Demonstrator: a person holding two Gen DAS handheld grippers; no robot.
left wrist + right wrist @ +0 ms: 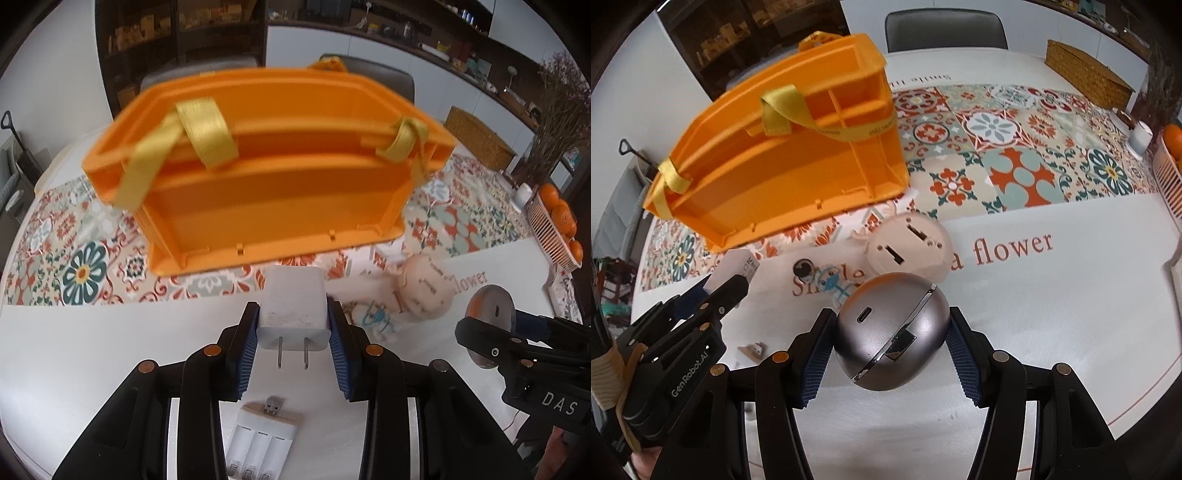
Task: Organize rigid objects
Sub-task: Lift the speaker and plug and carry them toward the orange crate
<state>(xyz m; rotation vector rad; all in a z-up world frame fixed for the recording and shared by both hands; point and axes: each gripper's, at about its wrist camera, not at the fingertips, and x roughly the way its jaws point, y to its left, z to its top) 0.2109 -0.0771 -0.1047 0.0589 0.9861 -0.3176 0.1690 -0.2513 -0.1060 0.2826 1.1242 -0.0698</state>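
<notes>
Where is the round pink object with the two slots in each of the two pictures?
Left wrist view: the pink round object lies right of centre on the white table, partly blurred, beyond the left tool.
Right wrist view: it lies near the centre, just beyond the grey ball held in the right tool.
Shared landmark: the orange box, to the upper left of it in both.

You have the orange plastic box on the patterned mat. Just in front of it lies the round pink plastic thing, on the white table.
</notes>
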